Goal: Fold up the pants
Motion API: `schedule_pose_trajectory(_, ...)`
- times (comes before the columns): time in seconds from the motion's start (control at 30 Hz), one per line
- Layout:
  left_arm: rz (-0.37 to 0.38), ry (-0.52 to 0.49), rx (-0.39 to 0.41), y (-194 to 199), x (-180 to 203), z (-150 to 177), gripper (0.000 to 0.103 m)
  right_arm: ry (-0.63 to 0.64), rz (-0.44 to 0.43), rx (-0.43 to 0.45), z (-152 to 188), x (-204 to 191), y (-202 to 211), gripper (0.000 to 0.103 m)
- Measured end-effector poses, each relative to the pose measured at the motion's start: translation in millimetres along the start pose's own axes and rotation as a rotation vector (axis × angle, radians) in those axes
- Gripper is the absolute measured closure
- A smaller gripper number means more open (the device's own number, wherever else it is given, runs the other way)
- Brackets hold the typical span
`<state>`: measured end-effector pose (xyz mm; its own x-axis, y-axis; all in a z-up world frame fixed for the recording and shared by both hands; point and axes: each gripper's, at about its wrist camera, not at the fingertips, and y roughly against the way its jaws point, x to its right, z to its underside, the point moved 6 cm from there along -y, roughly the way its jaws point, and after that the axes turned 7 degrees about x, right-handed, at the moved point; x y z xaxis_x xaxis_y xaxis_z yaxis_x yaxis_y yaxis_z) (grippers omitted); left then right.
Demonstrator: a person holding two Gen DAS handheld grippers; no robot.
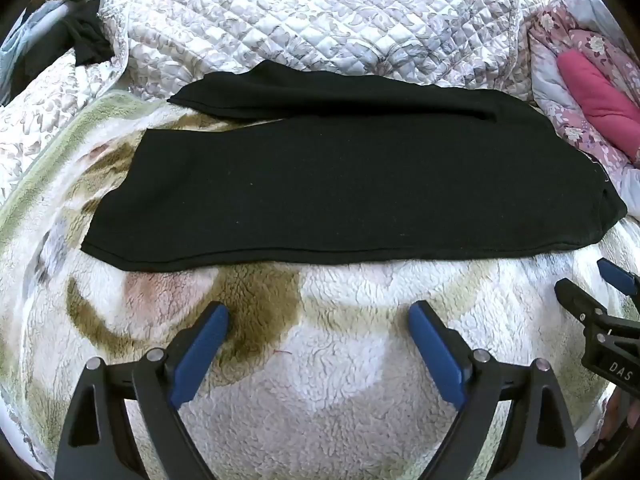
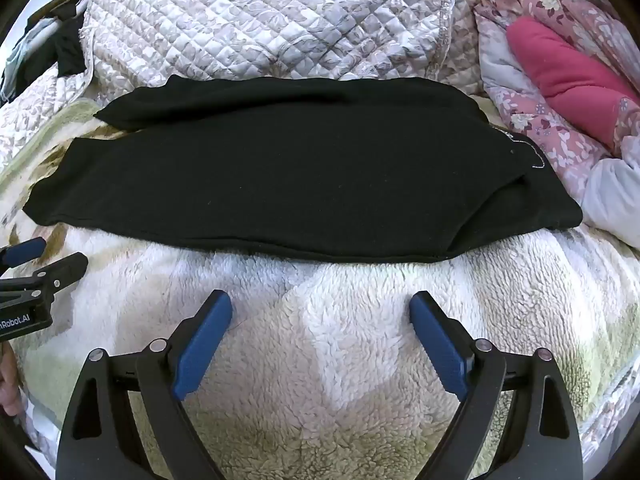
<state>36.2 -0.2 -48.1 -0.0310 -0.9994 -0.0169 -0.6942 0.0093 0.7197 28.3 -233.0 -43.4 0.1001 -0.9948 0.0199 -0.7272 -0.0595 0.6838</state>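
Black pants (image 1: 340,184) lie flat on a fluffy patterned blanket (image 1: 320,380), legs stretched to the left and waist to the right, one leg lying mostly over the other. They also show in the right wrist view (image 2: 300,172). My left gripper (image 1: 318,316) is open and empty, hovering over the blanket just short of the pants' near edge. My right gripper (image 2: 320,308) is open and empty, also just short of the near edge. The right gripper shows at the right edge of the left wrist view (image 1: 596,280), and the left gripper at the left edge of the right wrist view (image 2: 52,254).
A quilted white bedspread (image 1: 300,20) lies bunched behind the pants. A pink floral quilt with a pink cushion (image 1: 592,96) lies at the far right. Dark clothing (image 1: 84,40) lies at the far left. The fluffy blanket (image 2: 320,360) fills the foreground.
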Motion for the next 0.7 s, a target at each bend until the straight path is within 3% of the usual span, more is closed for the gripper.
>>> schedule_pose_trajectory(0.7,-0.004,-0.014,0.004,1.0,5.6,1.1,0.009,-0.003,-0.003,-0.005,-0.1,1.2,-0.3,0.012)
